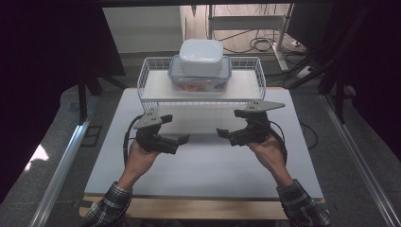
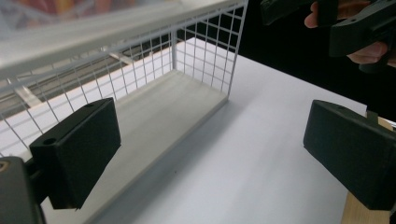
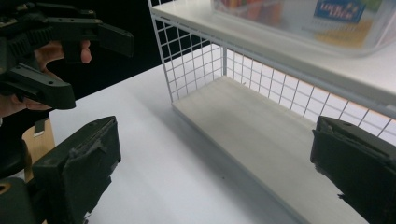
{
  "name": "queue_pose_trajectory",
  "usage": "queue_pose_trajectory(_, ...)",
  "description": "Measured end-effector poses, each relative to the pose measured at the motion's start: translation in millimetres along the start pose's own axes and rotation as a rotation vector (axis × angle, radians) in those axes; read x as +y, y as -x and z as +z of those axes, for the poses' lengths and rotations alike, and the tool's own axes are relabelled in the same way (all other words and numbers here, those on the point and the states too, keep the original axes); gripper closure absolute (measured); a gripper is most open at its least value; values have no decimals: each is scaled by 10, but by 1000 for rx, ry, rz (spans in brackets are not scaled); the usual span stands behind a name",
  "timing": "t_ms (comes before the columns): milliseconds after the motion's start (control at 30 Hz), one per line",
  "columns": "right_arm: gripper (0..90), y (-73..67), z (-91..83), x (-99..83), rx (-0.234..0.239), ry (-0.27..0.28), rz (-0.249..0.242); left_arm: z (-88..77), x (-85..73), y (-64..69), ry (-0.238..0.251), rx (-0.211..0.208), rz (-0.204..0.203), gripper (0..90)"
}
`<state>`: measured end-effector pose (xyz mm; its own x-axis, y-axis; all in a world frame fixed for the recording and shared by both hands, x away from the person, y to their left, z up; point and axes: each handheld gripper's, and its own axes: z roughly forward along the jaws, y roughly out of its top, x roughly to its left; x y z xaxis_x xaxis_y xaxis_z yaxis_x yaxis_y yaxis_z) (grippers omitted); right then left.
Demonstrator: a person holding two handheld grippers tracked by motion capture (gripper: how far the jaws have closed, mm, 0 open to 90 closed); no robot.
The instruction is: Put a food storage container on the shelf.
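A white wire rack (image 1: 150,80) stands at the back of the white table (image 1: 203,165). On its top shelf sits a clear blue-rimmed box (image 1: 176,78), and a white lidded box (image 1: 201,56) is stacked on that. My left gripper (image 1: 176,128) hovers in front of the rack's left half, open and holding nothing. My right gripper (image 1: 231,124) faces it from the right, also open. In the left gripper view the jaws (image 2: 212,154) frame the rack's bare lower shelf (image 2: 173,112). In the right gripper view the jaws (image 3: 219,172) stand wide before the lower shelf (image 3: 261,126), with the clear box (image 3: 303,18) above.
A wooden strip (image 1: 198,208) runs along the table's near edge. Metal rails (image 1: 61,165) flank the table on the floor. Cables and a desk frame (image 1: 246,21) lie behind the rack. The right gripper (image 2: 355,28) appears far off in the left gripper view.
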<state>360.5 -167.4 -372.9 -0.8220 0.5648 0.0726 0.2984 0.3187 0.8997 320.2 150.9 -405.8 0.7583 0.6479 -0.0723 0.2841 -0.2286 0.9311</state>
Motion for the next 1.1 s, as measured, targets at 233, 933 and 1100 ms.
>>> queue_pose_trajectory(233, 10, 18, 25, -182, 9, -16, 7, 25, -201, 15, -18, 9, -18, 37)
queue_pose_trajectory(933, 0, -12, -147, -780, -70, -51, 52, -56, -719, 217, -57, 46, -27, 35)
queue_pose_trajectory(1100, 0, -27, -168, -898, -72, -66, 59, -92, -847, 208, -68, 51, -52, 34)
